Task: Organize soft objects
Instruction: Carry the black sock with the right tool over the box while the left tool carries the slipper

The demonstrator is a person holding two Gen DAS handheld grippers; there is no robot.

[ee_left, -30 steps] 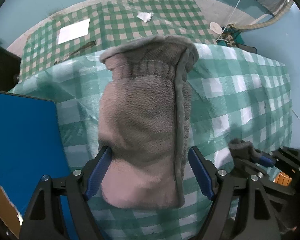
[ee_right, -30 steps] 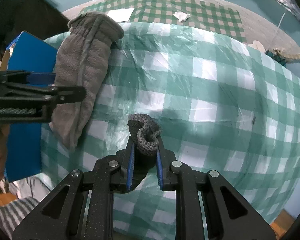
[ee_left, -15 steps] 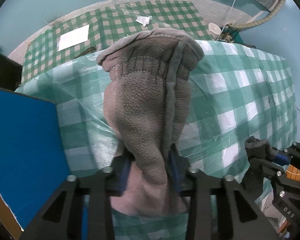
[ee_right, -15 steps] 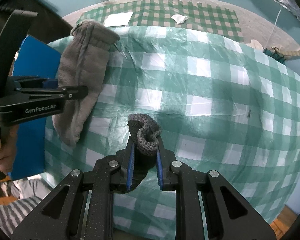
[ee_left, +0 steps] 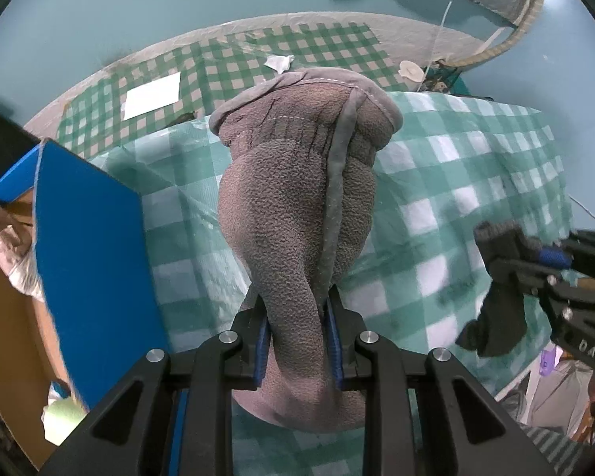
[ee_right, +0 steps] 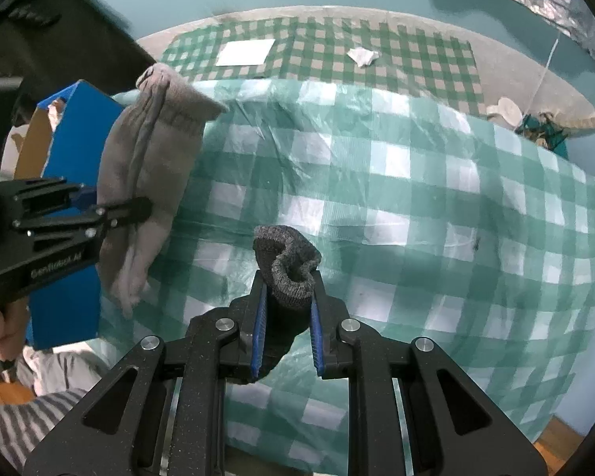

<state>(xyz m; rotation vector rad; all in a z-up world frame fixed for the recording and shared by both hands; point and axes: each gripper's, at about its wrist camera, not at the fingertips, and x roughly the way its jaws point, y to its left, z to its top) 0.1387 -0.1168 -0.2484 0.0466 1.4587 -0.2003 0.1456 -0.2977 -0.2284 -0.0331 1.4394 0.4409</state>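
Left wrist view: the left gripper (ee_left: 297,329) clamps a grey fleece mitten (ee_left: 297,206) near its lower end, cuff pointing away, lifted above the green-checked tablecloth (ee_left: 456,206). A blue box (ee_left: 91,246) stands at left. At right, the right gripper (ee_left: 535,265) carries a dark grey sock (ee_left: 499,317) that hangs down.

Right wrist view: the right gripper (ee_right: 285,313) is closed narrowly on the dark grey sock (ee_right: 289,265), its open cuff facing up, above the tablecloth (ee_right: 416,198). At left, the left gripper (ee_right: 111,208) pinches the mitten (ee_right: 150,166), held beside the blue box (ee_right: 79,119)
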